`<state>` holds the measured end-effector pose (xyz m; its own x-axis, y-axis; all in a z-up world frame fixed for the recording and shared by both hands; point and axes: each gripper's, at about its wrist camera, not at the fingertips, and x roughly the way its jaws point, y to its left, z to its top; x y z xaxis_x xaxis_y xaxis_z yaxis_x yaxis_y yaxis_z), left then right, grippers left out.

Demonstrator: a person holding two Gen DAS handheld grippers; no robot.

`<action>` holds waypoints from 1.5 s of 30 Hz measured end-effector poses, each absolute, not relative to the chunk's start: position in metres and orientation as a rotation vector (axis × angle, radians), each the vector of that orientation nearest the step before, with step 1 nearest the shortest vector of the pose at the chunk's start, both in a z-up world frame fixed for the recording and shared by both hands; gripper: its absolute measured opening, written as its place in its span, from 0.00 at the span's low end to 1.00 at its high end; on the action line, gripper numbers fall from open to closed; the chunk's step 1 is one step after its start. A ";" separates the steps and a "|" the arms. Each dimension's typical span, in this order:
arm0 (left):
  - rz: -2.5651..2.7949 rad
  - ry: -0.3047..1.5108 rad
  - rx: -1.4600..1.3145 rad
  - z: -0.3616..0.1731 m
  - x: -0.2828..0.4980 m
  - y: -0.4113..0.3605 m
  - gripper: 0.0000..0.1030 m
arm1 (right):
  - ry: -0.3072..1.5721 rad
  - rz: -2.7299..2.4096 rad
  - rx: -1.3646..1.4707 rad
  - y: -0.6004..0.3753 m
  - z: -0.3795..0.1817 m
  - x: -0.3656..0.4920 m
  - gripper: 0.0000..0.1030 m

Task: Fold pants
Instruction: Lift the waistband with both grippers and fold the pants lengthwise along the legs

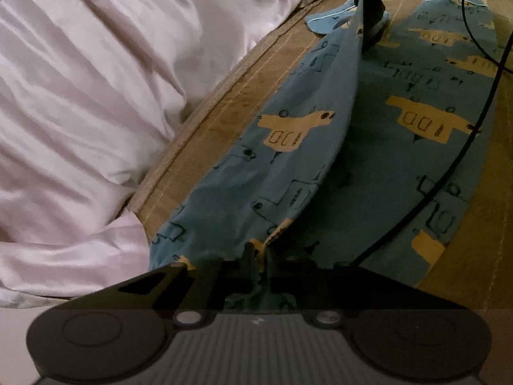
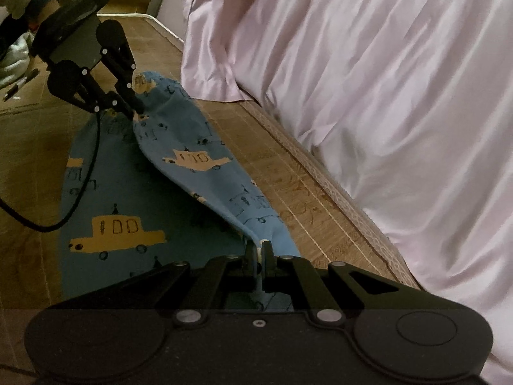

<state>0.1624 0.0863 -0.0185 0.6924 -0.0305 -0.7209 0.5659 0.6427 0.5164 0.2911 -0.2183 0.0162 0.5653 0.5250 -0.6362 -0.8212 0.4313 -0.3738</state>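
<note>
Pants (image 1: 288, 147): one pair, blue with yellow car prints; lying lengthwise on a woven mat (image 1: 224, 112), one leg flat, the other leg lifted along its edge and hanging as a slack sheet between the two grippers.

Left gripper (image 1: 258, 258): jaws clenched on one end of the lifted leg, cloth bunched between them; also visible in the right wrist view (image 2: 138, 109), at the far end of the garment.

Right gripper (image 2: 259, 253): jaws pinched onto the other end of the same lifted edge; seen from the left wrist view (image 1: 368, 37), gripping near the far end.

Which end is waist and which is hem: hard to tell in this dim light, possibly waist at the right gripper.

Step in hand: lengthwise fold, one leg being brought over onto the other; judged roughly halfway across, raised edge not yet laid down.

Next move calls for: carrying both ends sideways together, keeping the edge taut and level, then lowering so the edges match the flat leg before letting go; uneven travel would likely leave a skewed fold.

Count: one pair of pants, two grippers, one black cable (image 1: 455, 160) draped across the flat leg.

Surroundings: pale pink bedding (image 2: 368, 80) heaped just beside the mat.
</note>
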 end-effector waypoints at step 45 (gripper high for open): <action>-0.564 0.720 0.934 -0.032 0.096 0.101 0.01 | 0.530 0.826 -0.814 -0.219 -0.045 0.161 0.05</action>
<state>0.0958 0.1007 -0.0316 0.6382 -0.1253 -0.7596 0.7074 0.4849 0.5143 0.1614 -0.2187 -0.0452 0.5804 0.4315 -0.6907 -0.8076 0.4143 -0.4198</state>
